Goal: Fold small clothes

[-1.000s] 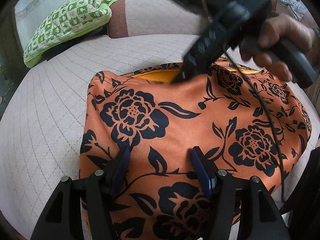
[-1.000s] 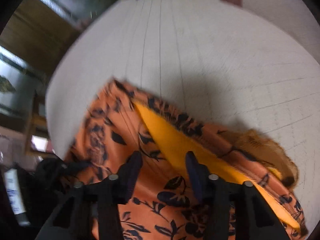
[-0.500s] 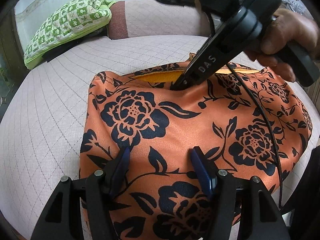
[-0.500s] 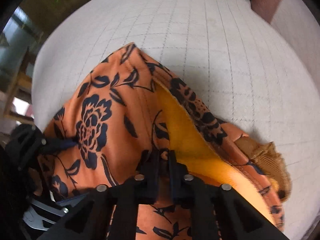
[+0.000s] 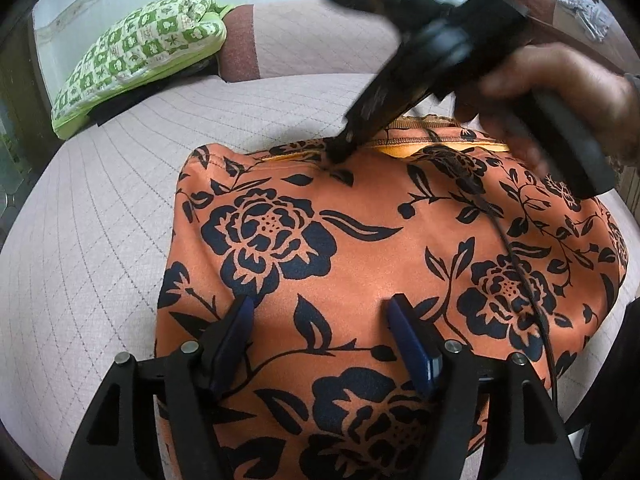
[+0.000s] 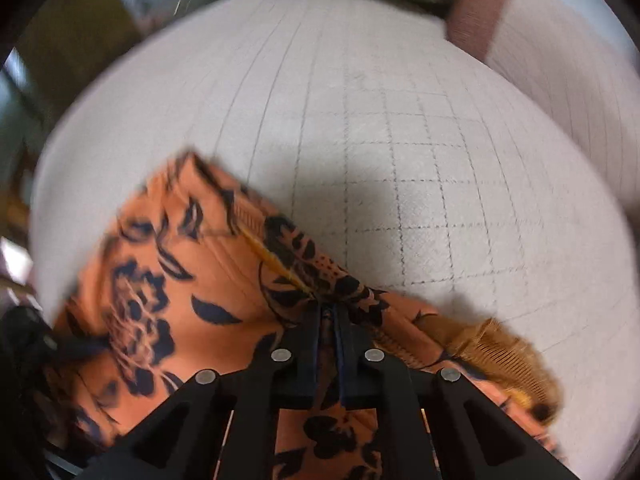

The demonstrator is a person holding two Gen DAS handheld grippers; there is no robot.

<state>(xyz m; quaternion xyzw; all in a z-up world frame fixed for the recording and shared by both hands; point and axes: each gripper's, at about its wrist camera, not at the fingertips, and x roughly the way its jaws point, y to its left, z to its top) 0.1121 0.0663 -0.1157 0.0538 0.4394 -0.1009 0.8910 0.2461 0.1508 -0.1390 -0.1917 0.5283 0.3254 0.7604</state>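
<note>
An orange garment with black flowers [image 5: 360, 264] lies on a quilted pale surface [image 5: 100, 220]. My left gripper [image 5: 322, 320] is open and hovers over the garment's near part, touching nothing that I can see. My right gripper [image 5: 340, 150] is at the garment's far edge, held by a hand [image 5: 560, 92]. In the right wrist view my right gripper [image 6: 328, 312] is shut on the garment [image 6: 168, 280] at its edge, where the yellow lining [image 6: 272, 260] shows. A brown ribbed band [image 6: 500, 348] lies to the right.
A green-and-white patterned cushion [image 5: 136, 56] lies at the back left on the quilted surface [image 6: 400, 140]. A brown-edged quilted backrest [image 5: 312, 40] stands behind. A black cable [image 5: 520, 280] from the right gripper trails across the garment.
My right gripper came down on the garment's far edge, shut on it, and has drawn the edge so less yellow lining shows. My left gripper stayed open in place.
</note>
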